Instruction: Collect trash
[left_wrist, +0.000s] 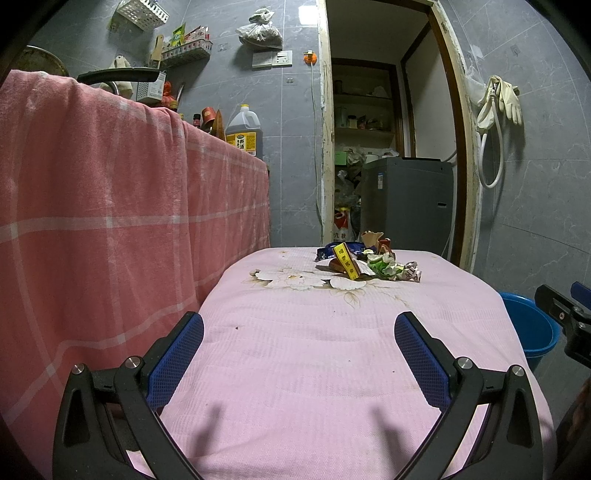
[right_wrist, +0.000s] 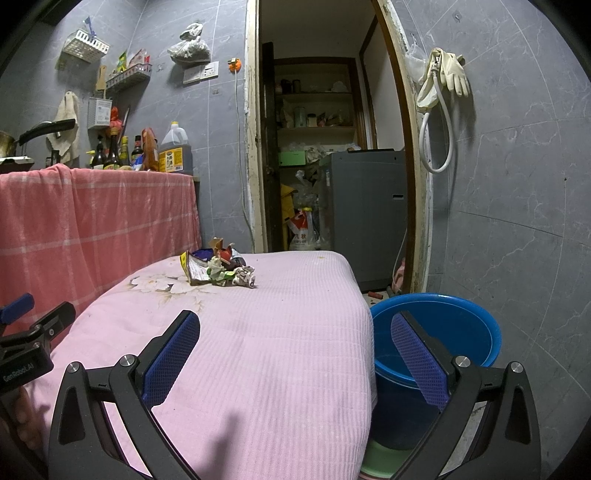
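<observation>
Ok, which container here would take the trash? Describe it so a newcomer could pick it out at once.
Start at the table under the pink cloth, with the trash pile near its far end. Just off the table's right edge, low on the floor towards the doorway, stands a blue bucket. It is the only round, open, bright blue vessel around; the grey box behind it is taller, square and closed.

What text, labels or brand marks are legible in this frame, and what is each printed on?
"GenRobot.AI": on the black body of the left gripper, seen in the right wrist view.
"九秋" (uncertain): on the red-and-white bag beyond the doorway.
Yellow wrapper in the trash pile: red characters, too blurred to read.
Oil jug label: characters too small to read.
Shelf packets and sauce bottles: print unreadable.
</observation>
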